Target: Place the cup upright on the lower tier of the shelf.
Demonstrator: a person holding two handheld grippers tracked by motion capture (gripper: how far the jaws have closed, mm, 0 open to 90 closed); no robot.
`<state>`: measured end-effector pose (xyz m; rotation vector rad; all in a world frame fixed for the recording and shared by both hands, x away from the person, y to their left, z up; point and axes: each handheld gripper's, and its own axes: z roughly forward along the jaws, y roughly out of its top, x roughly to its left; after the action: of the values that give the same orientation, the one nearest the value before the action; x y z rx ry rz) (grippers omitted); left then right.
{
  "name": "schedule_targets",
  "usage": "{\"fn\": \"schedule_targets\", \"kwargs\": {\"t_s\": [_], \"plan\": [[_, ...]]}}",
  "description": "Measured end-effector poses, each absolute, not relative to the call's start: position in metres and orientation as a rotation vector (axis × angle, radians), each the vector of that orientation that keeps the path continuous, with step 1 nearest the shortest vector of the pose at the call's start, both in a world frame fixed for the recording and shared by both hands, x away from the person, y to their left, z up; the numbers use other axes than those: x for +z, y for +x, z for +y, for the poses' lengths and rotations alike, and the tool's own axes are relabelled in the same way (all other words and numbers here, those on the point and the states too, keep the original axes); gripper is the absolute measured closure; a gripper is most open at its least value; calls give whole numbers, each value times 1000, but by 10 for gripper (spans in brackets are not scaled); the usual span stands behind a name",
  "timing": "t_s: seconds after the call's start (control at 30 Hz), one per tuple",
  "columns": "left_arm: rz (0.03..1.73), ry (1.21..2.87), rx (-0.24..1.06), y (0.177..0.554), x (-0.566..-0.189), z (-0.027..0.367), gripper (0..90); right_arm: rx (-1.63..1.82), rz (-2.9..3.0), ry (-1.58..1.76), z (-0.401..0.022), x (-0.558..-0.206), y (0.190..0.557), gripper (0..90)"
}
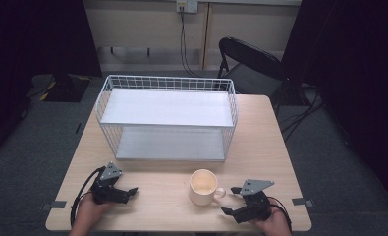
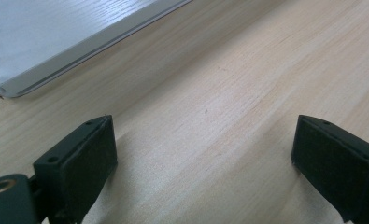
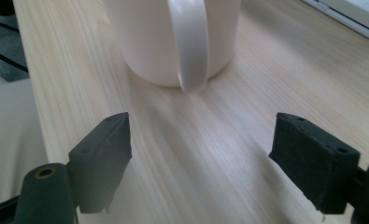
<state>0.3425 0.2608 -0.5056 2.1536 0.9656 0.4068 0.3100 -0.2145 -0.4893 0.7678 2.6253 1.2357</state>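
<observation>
Nearest, the right tongs (image 3: 201,158) lay spread and empty on the bench (image 1: 275,147), aimed at the mug's handle (image 3: 188,42); the left tongs (image 1: 120,192) were likewise spread over bare wood. The cream mug (image 1: 203,186) stood upright between them, probably rigid, glazed, slippery and breakable, best gripped across the handle. Beyond stood a white wire rack (image 1: 167,118).
</observation>
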Motion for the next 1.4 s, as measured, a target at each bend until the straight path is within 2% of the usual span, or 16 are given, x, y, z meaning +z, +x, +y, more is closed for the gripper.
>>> {"fn": "schedule_targets", "kwargs": {"t_s": [0.17,0.57,0.67,1.2,1.4], "plan": [[966,2154,407,343,-506,261,63,1273,2621,759,-210,-483,311,221],[966,2153,407,342,-506,261,63,1305,2638,764,-205,-476,316,357],[966,2153,407,343,-506,261,63,1311,2631,769,-204,-475,317,362],[966,2154,407,343,-506,261,63,1346,2637,746,-194,-468,319,541],[966,2153,407,343,-506,261,63,1354,2643,734,-194,-468,319,578]]}}
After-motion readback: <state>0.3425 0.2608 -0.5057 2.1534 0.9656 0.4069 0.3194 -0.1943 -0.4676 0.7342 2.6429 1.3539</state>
